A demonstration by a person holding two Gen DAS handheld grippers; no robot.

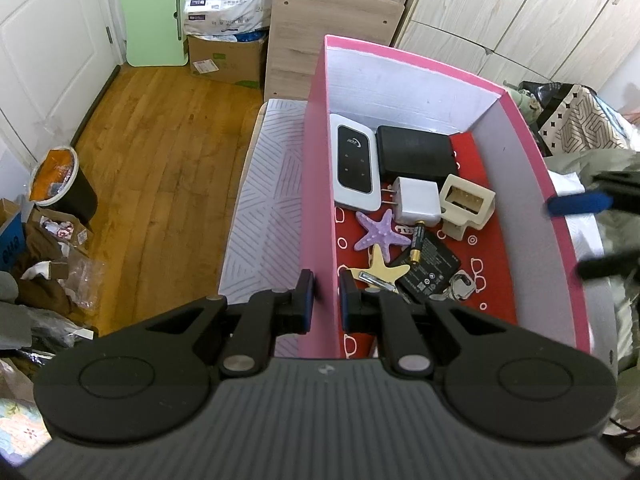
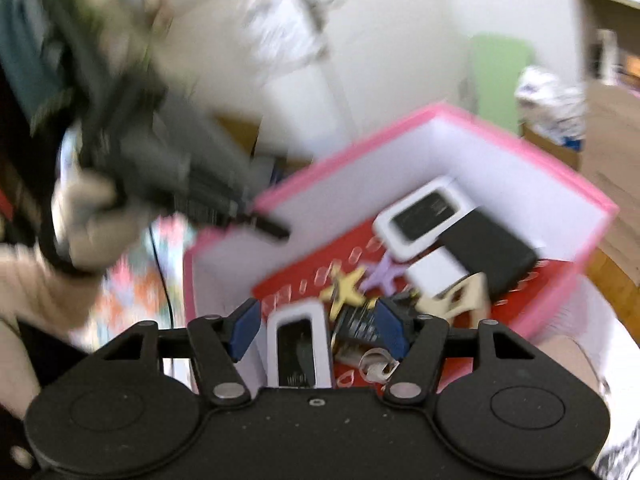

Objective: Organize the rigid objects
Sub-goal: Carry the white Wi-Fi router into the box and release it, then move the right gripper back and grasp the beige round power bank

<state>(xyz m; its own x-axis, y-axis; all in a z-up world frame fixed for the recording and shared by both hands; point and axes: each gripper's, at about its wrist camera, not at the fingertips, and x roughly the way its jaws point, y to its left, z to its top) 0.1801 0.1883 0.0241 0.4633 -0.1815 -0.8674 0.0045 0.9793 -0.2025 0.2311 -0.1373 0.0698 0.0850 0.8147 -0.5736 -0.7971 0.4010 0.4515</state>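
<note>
Wooden floor [image 1: 160,152] at far left, littered beside a dark bin [image 1: 66,188]; patterned bed cover [image 1: 268,208] next, carrying a pink box [image 1: 316,200] with red lining; left gripper [image 1: 326,292], jaws clenched on the box's left wall, one pad outside, one inside; box contents, left to right: white pocket router [image 1: 354,164], purple starfish [image 1: 380,230], yellow starfish [image 1: 386,266], black case [image 1: 416,152], white plug adapter [image 1: 418,202], AA battery [image 1: 416,242], flat black battery [image 1: 430,266], cream bracket [image 1: 466,204], keys [image 1: 460,286]; right gripper [image 1: 580,220] blurred past the box's right wall. Right wrist view, motion-blurred, adds: right gripper [image 2: 316,328], jaws released and wide, above the box's near end; second white device [image 2: 300,344] between them, contact not discernible; person's pale sleeve [image 2: 44,280] and hand [image 2: 88,216] on the left gripper [image 2: 276,230].
</note>
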